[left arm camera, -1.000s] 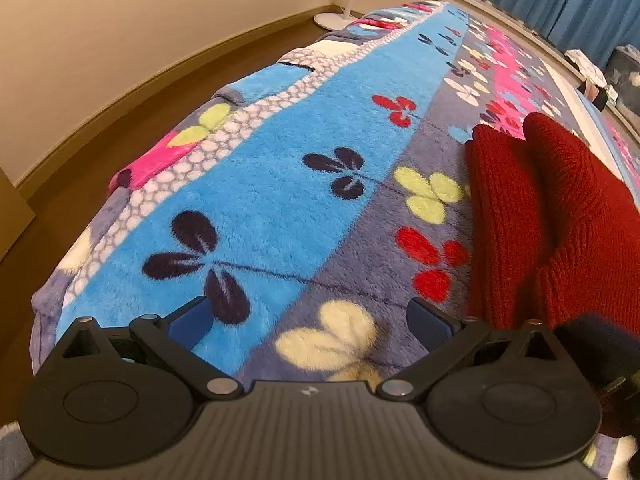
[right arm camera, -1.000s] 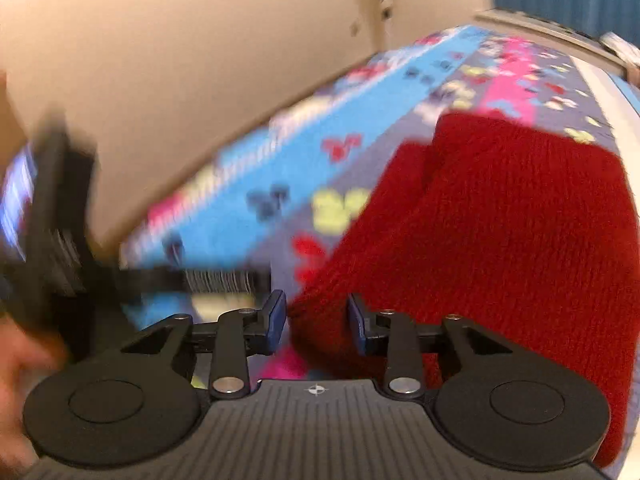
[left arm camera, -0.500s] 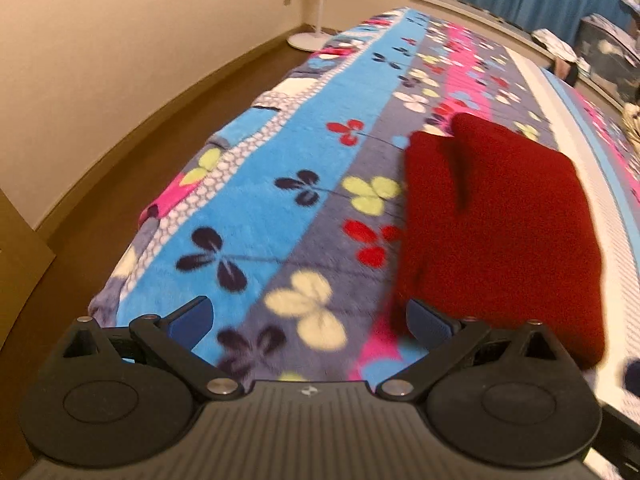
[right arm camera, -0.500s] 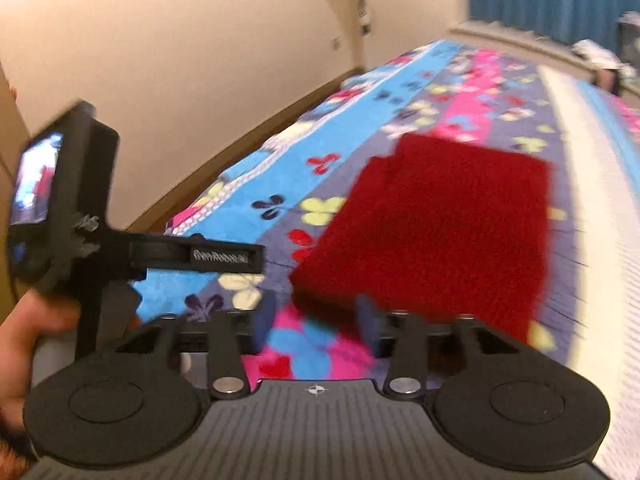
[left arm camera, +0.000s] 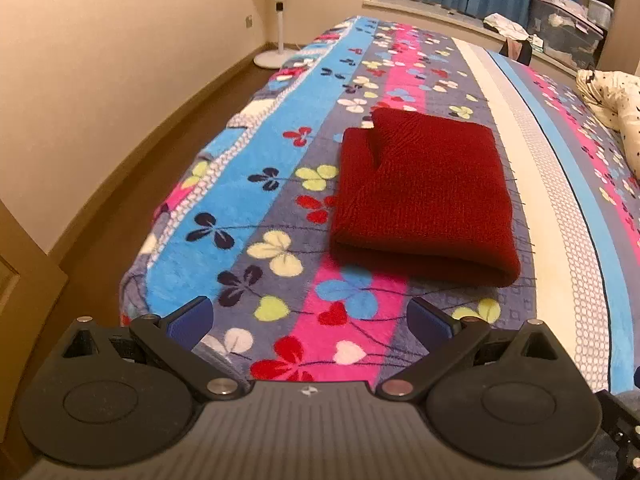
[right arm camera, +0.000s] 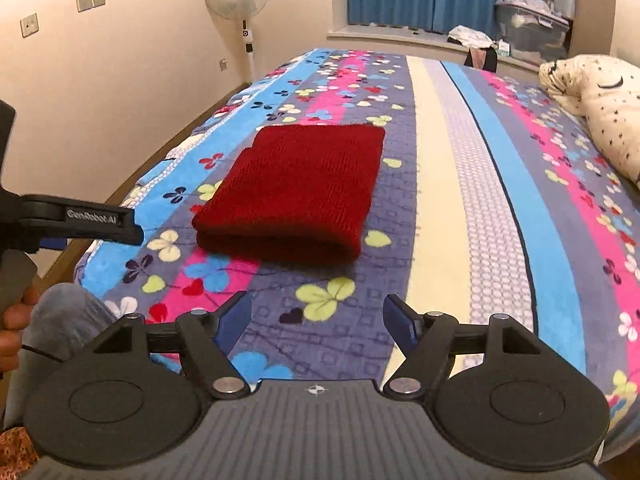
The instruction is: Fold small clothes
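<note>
Red knit garment [left arm camera: 420, 188] [right arm camera: 296, 192] lies folded flat on the bed's flowered blanket [left arm camera: 280, 208] [right arm camera: 480, 200], near the bed's front-left corner. Left gripper [left arm camera: 310, 320] and right gripper [right arm camera: 316, 320] hover apart from it, jaws spread wide and holding nothing.

hidden: blanket under my folded red garment [right arm camera: 294, 192] | cut off: pillow [right arm camera: 600, 108] at right edge, my left tool [right arm camera: 60, 220] and hand [right arm camera: 12, 332] at left edge | too small: clutter on windowsill [right arm camera: 472, 38]
</note>
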`<action>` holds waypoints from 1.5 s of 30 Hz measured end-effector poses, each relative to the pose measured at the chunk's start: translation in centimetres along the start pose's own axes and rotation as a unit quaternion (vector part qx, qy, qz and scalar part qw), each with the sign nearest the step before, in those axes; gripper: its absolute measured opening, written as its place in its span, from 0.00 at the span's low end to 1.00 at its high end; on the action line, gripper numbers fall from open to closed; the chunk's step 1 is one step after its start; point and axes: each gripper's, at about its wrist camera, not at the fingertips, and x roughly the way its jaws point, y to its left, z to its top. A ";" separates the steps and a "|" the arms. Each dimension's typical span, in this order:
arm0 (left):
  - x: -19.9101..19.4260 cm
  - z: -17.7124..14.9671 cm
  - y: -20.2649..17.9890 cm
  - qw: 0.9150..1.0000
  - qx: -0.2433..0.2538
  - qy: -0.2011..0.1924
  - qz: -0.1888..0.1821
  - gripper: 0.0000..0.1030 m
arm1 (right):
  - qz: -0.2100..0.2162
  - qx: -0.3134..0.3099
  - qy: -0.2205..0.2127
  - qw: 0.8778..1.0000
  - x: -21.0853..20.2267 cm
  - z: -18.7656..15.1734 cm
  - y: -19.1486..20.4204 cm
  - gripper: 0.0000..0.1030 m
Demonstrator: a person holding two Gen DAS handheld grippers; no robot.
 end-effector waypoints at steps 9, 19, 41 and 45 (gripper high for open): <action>-1.3 -0.8 -1.3 1.000 0.025 -0.008 0.010 1.00 | 0.013 0.000 -0.017 1.000 -1.6 -0.8 0.3 0.73; -0.4 -0.5 -1.2 1.000 0.028 -0.002 0.012 1.00 | 0.014 -0.008 -0.009 1.000 -0.4 -0.5 0.6 0.73; 9.6 2.6 -1.1 0.997 -0.013 0.074 0.023 1.00 | 0.008 -0.009 0.053 0.999 8.7 3.5 -2.4 0.78; 13.0 4.1 -0.9 0.995 -0.058 0.082 0.017 1.00 | 0.060 0.028 0.077 0.995 12.3 6.4 -4.8 0.82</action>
